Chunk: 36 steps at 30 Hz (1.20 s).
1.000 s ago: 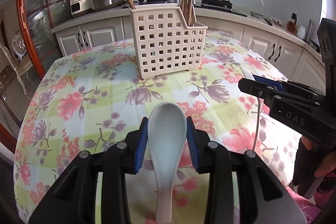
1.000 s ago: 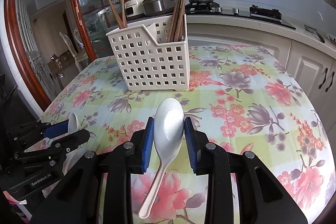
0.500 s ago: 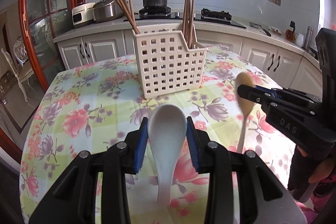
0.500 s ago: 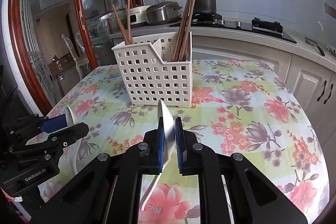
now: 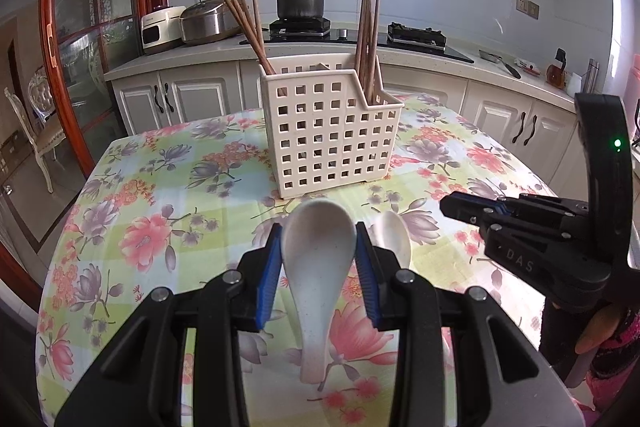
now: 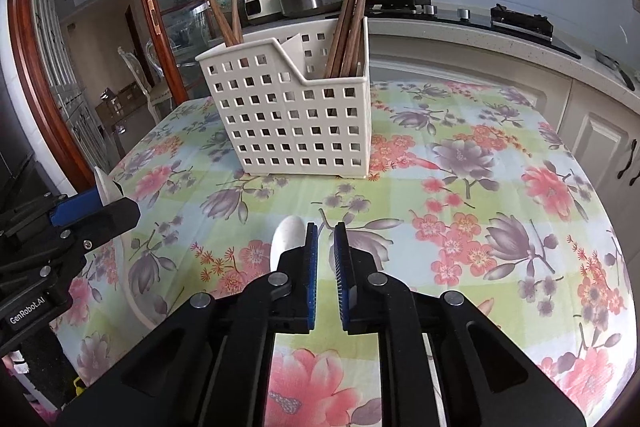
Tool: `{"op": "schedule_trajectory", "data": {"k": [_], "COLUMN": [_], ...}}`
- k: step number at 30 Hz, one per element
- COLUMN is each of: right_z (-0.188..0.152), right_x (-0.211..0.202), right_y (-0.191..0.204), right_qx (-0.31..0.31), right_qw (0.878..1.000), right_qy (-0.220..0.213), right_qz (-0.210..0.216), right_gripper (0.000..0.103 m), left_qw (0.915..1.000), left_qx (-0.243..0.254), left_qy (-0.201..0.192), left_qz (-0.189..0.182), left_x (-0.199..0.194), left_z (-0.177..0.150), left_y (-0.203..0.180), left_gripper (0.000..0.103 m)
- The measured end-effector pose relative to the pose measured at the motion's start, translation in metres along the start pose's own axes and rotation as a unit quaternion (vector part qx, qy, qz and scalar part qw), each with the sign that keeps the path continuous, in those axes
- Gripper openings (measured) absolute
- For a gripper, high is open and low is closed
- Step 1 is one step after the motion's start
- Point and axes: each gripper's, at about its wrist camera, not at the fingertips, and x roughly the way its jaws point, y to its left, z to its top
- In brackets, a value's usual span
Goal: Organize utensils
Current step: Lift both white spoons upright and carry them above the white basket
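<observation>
My left gripper (image 5: 318,253) clamps a white spoon (image 5: 316,267); my right gripper (image 6: 325,259) has just opened slightly, narrow and empty, second spoon (image 5: 394,237) lying on the tablecloth (image 5: 160,195).

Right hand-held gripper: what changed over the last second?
The right hand-held gripper pinched its spoon, lifted it, then lost it; the spoon lies on the tablecloth, jaws just reopened slightly, empty. The left hand-held gripper holds its spoon unchanged; basket unmoved.
</observation>
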Motion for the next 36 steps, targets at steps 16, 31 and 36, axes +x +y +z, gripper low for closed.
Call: {"op": "schedule_trajectory", "data": {"k": [16,31,36], "right_z": [0.002,0.023,0.046], "right_x": [0.071,0.032,0.014], "right_y": [0.023,0.019,0.018], "right_qx": [-0.022,-0.027,-0.025], "right_qw": [0.995,1.000,0.999], "right_qy": [0.097,0.006,-0.042], "right_qz": [0.012,-0.001,-0.003], "right_gripper": [0.041,0.011,0.011], "left_qw": [0.9999,0.9998,0.9994], "left_qx": [-0.009,-0.007,0.002], "left_qy": [-0.013,-0.018,-0.034], "left_qz": [-0.001,0.000,0.000], "left_x": [-0.006,-0.006,-0.011], "left_z": [0.002,0.011,0.029], "left_y": [0.009,0.008,0.004], "left_gripper": [0.034,0.034,0.034]}}
